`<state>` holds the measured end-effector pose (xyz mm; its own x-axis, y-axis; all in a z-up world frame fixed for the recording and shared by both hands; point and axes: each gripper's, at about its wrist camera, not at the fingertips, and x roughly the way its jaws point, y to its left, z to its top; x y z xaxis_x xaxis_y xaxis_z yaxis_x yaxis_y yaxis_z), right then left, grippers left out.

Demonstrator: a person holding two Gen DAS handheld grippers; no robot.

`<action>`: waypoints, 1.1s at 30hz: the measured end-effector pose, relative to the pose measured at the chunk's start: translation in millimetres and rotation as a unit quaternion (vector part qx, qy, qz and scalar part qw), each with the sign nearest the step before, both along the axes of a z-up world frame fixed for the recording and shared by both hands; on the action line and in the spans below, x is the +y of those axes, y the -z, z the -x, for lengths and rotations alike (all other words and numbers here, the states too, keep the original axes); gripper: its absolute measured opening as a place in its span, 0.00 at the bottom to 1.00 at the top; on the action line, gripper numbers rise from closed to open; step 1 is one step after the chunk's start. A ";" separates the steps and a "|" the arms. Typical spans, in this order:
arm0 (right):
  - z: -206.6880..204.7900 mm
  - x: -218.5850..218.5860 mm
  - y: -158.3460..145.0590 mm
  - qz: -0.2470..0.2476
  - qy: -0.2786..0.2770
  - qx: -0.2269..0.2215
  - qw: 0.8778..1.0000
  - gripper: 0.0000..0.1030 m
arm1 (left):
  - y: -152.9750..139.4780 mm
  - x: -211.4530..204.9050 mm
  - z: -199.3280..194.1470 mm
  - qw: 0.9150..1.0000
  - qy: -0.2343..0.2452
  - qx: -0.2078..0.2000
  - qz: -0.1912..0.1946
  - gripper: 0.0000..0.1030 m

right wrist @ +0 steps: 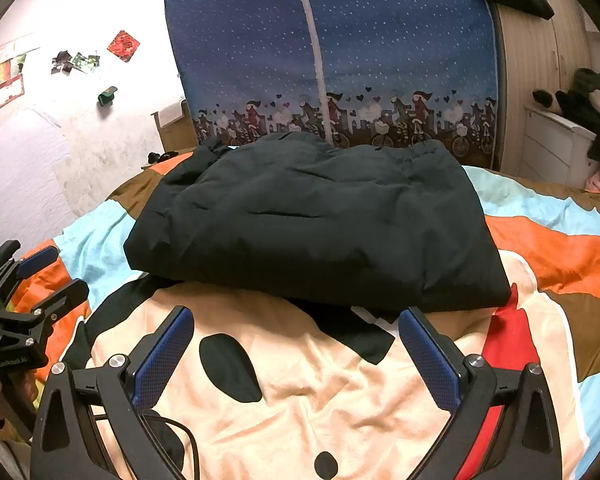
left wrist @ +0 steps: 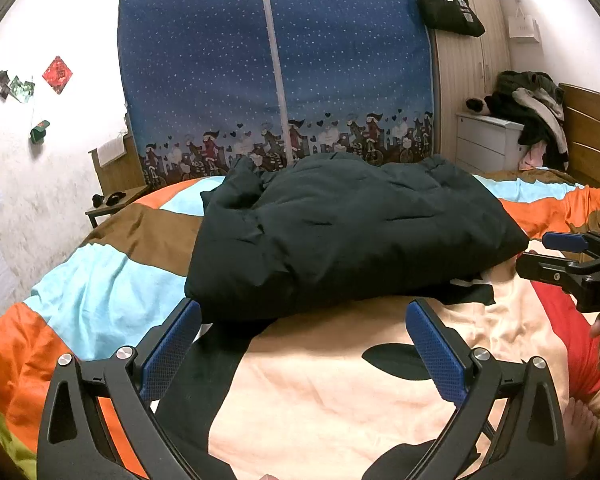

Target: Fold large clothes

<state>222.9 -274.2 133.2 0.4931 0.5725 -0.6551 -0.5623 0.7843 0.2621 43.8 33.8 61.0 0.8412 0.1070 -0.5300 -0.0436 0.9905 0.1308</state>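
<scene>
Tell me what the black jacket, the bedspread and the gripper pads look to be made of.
Black jacket: seemingly padded synthetic shell, matte, puffy with soft creases. Bedspread: thin woven cloth, slight sheen, fine wrinkles. Left gripper pads: blue, probably rubber, dotted grip texture.

I see one large garment, a dark padded jacket (left wrist: 340, 232), almost black with a faint green cast, lying on the bed as a thick, puffy bundle. It looks folded over on itself into a rough rectangle, wider than it is deep, with stitched quilting lines and soft creases across its top. From my left wrist view its far left end is bunched and rumpled, rising in a loose hump, while the right end tapers to a rounded corner. From my right wrist view the near edge runs fairly straight, and a flat dark flap pokes out beneath it; I cannot tell whether that flap belongs to it.
</scene>
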 end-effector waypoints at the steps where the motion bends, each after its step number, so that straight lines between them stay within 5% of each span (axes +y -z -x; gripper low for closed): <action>1: 0.0 -0.1 0.4 0.000 0.000 0.000 1.000 1.00 | 0.3 0.3 -0.1 1.000 0.000 0.000 0.000 0.97; 33: 0.5 -0.5 3.7 0.001 0.000 0.003 1.000 1.00 | 2.2 2.5 0.0 1.000 0.000 0.002 0.000 0.97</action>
<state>222.4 -274.6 129.4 0.4887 0.5710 -0.6596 -0.5614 0.7846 0.2633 43.9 36.3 58.7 0.8391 0.1067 -0.5334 -0.0422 0.9904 0.1317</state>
